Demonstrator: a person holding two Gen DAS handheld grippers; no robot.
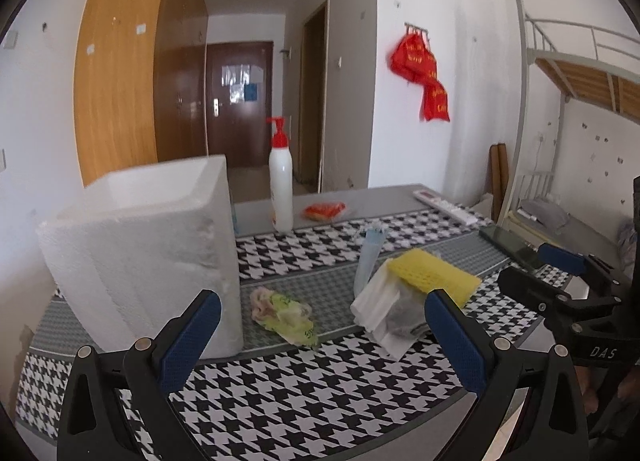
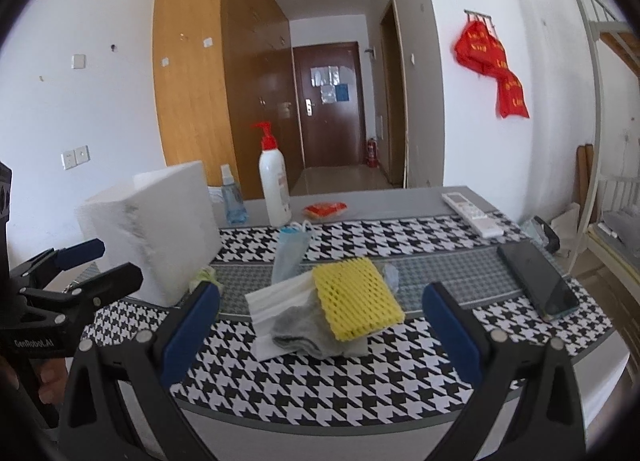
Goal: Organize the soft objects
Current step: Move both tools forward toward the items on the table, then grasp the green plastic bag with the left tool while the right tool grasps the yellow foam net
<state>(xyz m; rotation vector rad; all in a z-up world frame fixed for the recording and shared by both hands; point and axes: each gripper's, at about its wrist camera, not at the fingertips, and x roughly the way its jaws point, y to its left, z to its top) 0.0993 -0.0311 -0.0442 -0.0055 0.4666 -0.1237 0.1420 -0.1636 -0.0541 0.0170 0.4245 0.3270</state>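
Observation:
A yellow foam net (image 2: 356, 303) lies on a grey sock (image 2: 302, 331) and a white folded tissue (image 2: 276, 297) on the houndstooth cloth; the pile also shows in the left wrist view (image 1: 434, 275). A blue face mask (image 2: 290, 253) lies behind it. A crumpled yellow-green bag (image 1: 286, 313) lies beside the white foam box (image 1: 140, 261). My left gripper (image 1: 320, 325) is open and empty above the cloth, near the bag. My right gripper (image 2: 320, 321) is open and empty, just before the pile.
A white pump bottle (image 2: 274, 185), a small spray bottle (image 2: 232, 201) and a red packet (image 2: 324, 209) stand at the back. A remote (image 2: 472, 213) and a dark phone (image 2: 536, 281) lie at the right. A bunk bed (image 1: 580, 101) stands beyond the table's right edge.

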